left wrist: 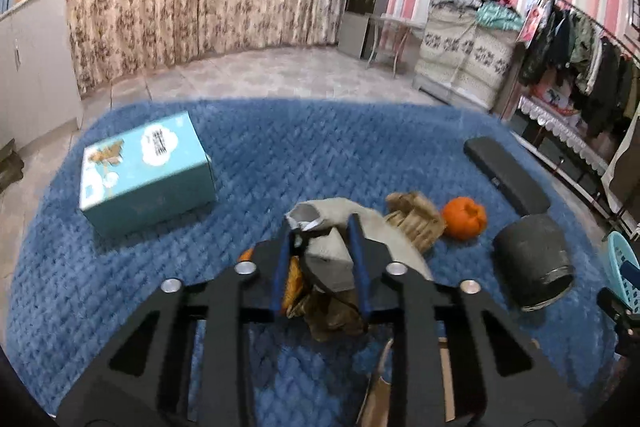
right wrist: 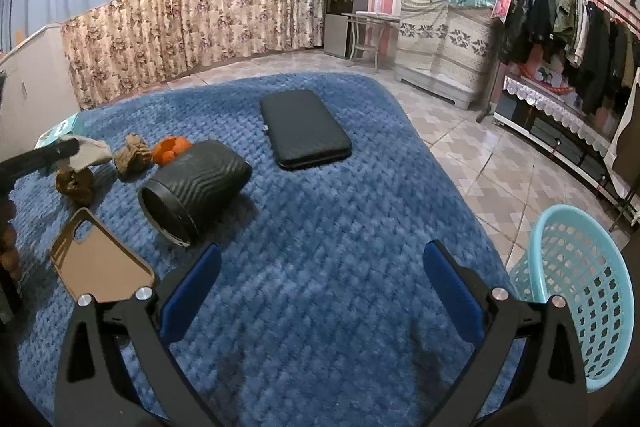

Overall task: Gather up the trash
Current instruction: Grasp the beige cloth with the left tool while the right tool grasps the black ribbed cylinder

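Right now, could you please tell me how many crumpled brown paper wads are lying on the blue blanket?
2 in view: one wad beside the orange peel, another below the left tongs gripping grey paper. More may hide under that.

A crumpled grey paper scrap [left wrist: 332, 247] sits pinched between blue fingers, lifted above the blue blanket [left wrist: 280, 155]. Just right of it lie a crumpled brown wad [left wrist: 416, 219] and an orange peel [left wrist: 464, 218] — both on the blanket. A light-blue perforated basket [right wrist: 576, 291] stands off the blanket's right edge.
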`<state>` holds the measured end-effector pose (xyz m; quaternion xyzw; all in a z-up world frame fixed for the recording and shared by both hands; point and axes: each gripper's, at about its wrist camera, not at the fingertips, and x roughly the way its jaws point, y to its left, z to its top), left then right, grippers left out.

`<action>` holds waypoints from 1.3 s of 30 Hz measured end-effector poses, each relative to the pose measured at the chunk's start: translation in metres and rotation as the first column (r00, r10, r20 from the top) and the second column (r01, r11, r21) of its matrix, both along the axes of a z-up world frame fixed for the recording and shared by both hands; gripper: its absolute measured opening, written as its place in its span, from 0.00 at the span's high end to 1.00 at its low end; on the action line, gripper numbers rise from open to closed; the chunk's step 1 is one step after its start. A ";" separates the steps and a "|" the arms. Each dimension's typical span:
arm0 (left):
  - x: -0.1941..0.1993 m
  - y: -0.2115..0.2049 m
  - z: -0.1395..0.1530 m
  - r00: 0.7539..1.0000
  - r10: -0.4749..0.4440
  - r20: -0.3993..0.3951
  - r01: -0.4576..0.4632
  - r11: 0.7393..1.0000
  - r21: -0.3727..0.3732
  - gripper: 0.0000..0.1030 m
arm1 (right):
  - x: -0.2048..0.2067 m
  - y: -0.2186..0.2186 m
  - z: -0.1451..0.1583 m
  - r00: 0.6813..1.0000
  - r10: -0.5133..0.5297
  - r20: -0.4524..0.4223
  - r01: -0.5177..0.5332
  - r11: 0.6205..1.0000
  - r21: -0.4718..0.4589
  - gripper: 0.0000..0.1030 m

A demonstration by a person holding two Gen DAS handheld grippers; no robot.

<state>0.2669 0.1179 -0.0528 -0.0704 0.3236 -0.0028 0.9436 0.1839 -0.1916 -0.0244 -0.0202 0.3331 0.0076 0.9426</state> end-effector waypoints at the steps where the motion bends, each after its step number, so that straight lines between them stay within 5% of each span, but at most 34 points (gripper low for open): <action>1: -0.005 0.000 0.005 1.000 0.004 0.019 -0.005 1.000 0.010 0.78 | 0.001 0.002 0.001 1.000 0.003 0.001 -0.003 1.000 0.001 0.04; 11: -0.064 0.017 0.049 0.981 0.084 0.176 -0.088 0.996 0.017 0.78 | 0.015 0.048 0.015 0.997 0.069 0.030 -0.068 0.998 -0.007 0.04; 27: -0.080 0.040 0.020 0.988 0.108 0.114 -0.102 0.993 -0.058 0.78 | 0.066 0.092 -0.016 0.993 -0.001 -0.119 -0.002 1.000 -0.027 0.04; 29: -0.079 0.038 0.020 0.988 0.103 0.111 -0.098 0.994 -0.050 0.78 | 0.067 0.091 -0.018 0.992 0.008 -0.129 -0.010 1.000 -0.012 0.06; 32: -0.078 0.035 0.021 0.989 0.100 0.105 -0.095 0.994 -0.050 0.78 | 0.067 0.087 -0.024 0.986 0.058 -0.155 -0.053 0.998 0.033 0.26; 39: -0.078 0.019 0.034 0.990 0.082 0.110 -0.080 0.997 -0.022 0.78 | 0.050 0.069 -0.014 0.992 0.089 -0.088 -0.082 0.993 0.083 0.29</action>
